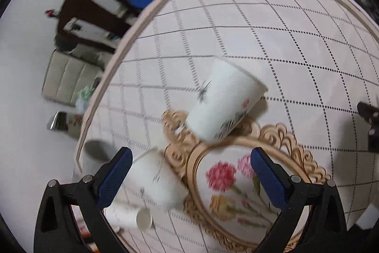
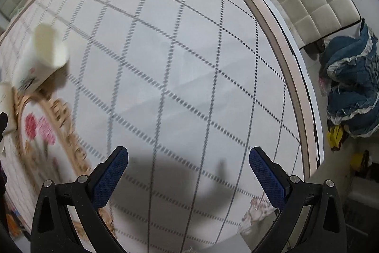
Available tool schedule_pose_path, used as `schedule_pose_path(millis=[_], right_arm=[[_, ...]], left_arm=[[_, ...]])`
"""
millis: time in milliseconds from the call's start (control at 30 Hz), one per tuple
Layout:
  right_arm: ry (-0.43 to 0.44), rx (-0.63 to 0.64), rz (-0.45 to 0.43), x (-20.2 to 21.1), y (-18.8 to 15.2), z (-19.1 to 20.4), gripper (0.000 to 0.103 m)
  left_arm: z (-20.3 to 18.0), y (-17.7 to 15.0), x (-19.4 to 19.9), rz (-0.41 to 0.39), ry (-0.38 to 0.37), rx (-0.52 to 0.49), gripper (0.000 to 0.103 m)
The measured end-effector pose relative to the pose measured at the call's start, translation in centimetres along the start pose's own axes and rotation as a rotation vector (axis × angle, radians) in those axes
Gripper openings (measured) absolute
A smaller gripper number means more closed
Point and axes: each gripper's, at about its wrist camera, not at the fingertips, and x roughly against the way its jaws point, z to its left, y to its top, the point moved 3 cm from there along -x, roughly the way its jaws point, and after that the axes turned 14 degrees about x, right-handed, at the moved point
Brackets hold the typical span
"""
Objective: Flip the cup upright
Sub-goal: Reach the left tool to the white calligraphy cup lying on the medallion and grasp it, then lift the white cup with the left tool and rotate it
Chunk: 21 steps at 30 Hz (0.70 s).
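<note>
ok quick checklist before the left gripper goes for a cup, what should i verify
1. Left gripper open: ok, jaws spread wide.
2. Nearest cup between the fingers: not ok, it sits by the left finger only.
3. Cup orientation: cannot tell for certain; the image is blurred, but it looks upside down.
4. Second cup clear of the approach: ok, it stands farther off at the edge of the oval floral mat.
5. Right gripper out of the way: ok, open over bare tablecloth.
6. Small lying cup: cannot tell if touching.
</note>
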Motion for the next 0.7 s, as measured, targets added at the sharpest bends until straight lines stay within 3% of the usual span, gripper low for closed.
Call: schedule_pose_path(millis=[267, 467, 700], right_arm=[[0.016, -0.046, 0.053, -2.8, 2.3, -2.8, 0.103], [0.03, -0.064, 0.067, -3.8, 3.2, -4.1, 0.103], [0.039, -0.075, 0.064, -4.2, 3.1, -5.2, 0.103]], left_arm=[[-2.7, 2.7, -3.6, 0.04, -0.033, -0.116, 0.091], [-4.6, 2.7, -5.5, 0.079, -0.033, -0.186, 0.061], [-4.9, 2.4, -4.7, 0.028, -0.011, -0.165, 0.06]])
